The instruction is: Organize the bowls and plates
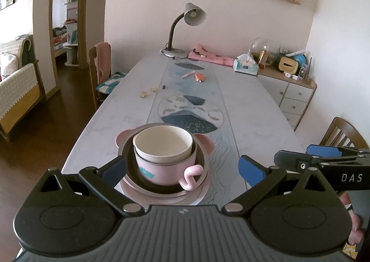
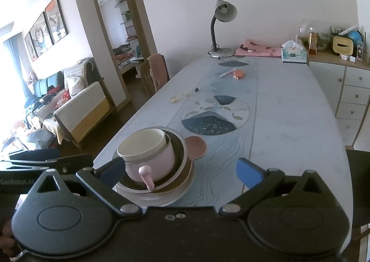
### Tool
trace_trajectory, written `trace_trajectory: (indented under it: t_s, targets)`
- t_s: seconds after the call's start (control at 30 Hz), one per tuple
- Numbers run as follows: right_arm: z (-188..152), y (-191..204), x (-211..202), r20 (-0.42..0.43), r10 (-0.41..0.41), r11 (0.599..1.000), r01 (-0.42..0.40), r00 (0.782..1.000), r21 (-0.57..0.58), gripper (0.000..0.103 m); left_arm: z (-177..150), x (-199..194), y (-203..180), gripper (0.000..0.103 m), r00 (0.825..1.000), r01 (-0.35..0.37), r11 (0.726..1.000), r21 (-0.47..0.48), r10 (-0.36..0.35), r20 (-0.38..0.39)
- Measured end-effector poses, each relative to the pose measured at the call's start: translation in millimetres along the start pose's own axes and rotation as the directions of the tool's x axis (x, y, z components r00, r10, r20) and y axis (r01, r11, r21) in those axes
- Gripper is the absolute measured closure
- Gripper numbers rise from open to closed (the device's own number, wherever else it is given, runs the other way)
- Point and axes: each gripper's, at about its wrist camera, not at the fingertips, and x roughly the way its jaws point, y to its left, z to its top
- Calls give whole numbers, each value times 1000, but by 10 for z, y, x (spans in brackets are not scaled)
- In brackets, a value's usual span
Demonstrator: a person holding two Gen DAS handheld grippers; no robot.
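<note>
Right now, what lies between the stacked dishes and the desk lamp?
In both views: a round placemat, then a pen and an orange item before the lamp.

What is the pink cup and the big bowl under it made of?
The pink cup looks like matte plastic or enamel, hard to say: soft sheen, moulded curly handle. The big bowl looks like brushed metal: grey rim, dull reflections inside.

Glossy metal bowl point(image 1: 161, 183), smooth marble-look tabletop point(image 1: 254, 118)
</note>
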Motion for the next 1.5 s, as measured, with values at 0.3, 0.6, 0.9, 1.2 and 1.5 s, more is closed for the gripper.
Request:
trace_trajectory:
  t_s: [0.3, 0.6, 0.9, 1.2, 1.5]
  targets:
    - [2, 21, -2, -1, 6, 1000, -6, 1000, -12, 0, 6, -41, 13, 0, 1000, 6, 1000, -4, -6, 7]
    - [36, 56, 6, 0, 15, 1000, -15, 1000, -25, 0, 18, -54, 35, 0, 1000, 0, 1000, -10, 1, 28]
    - [36, 73, 24, -11, 16, 1000, -16, 1000, -19, 0, 13, -46, 48, 0, 1000, -1, 1000, -11, 2, 25]
    - [40, 56, 55, -20, 14, 1000, -14, 1000, -18, 0, 23, -2, 49, 0, 1000, -2, 1000, -13, 3, 15]
    - [49, 52, 135, -50, 10, 1000, -10, 999, -16, 0, 34, 130, 86, 0, 1000, -3, 999, -34, 3, -18]
